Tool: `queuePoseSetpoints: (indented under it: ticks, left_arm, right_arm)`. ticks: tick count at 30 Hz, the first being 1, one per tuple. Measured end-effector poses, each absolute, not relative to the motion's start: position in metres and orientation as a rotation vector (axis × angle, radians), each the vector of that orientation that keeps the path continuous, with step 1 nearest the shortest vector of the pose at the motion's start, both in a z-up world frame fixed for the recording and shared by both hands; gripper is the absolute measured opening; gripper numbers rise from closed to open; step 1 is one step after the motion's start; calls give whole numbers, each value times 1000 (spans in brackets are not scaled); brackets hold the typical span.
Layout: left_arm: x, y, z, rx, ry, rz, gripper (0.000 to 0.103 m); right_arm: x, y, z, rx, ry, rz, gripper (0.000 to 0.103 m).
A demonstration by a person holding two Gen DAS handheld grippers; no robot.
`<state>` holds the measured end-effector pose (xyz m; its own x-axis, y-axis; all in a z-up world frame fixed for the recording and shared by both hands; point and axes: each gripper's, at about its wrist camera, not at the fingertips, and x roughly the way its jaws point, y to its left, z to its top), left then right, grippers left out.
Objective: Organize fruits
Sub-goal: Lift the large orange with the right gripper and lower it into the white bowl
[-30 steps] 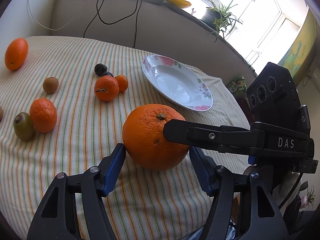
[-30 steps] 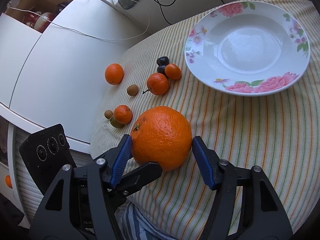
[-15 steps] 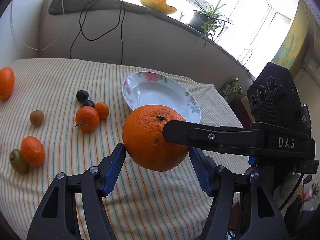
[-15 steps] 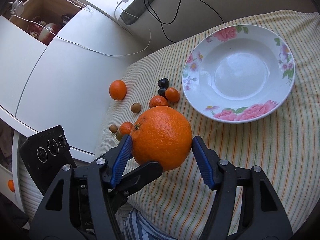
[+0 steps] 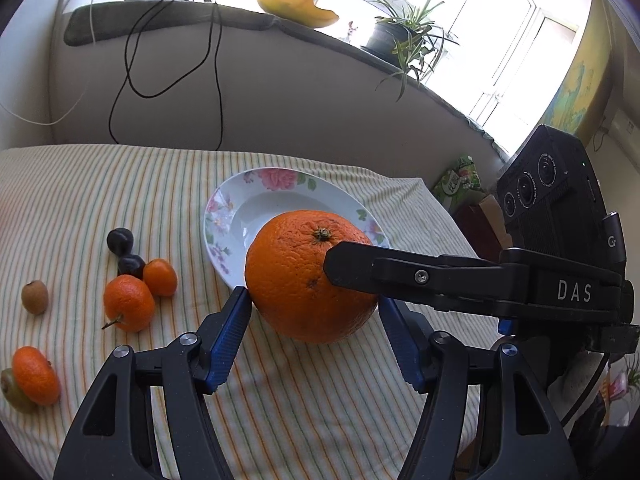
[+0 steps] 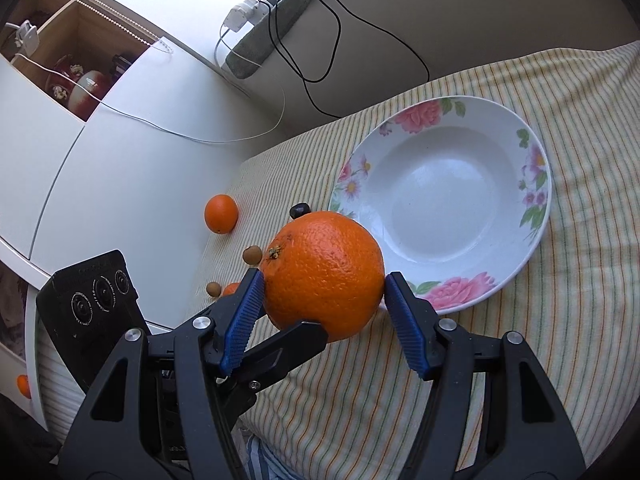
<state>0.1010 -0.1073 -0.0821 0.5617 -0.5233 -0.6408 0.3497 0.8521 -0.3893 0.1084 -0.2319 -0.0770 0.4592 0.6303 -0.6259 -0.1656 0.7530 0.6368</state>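
We clamp both grippers, left (image 5: pixel 314 306) and right (image 6: pixel 323 286), jaws tight on the large orange (image 5: pixel 308 276), centre frame, before the floral plate (image 6: pixel 536 216).

glossy glazed plate (image 6: pixel 538 196), pebbly-skinned orange (image 6: pixel 324 276), woven striped cloth (image 6: pixel 520 360).

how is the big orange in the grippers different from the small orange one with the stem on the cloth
The big orange is far larger than the small stemmed orange. It is held up off the striped cloth, gripped by the left gripper and the right gripper, while the small one lies on the cloth, touching another small fruit. The big one has a short stem nub; the small one has a thin stalk. Both are round and orange.
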Motion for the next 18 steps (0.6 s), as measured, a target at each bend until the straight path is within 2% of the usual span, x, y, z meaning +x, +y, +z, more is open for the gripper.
queuePoseSetpoints:
  ticks: [18]
  left_arm:
    - [170,-129,-101,-240,858,-502,66]
  right_arm:
    - [184,-261,-93,550,991,483,65]
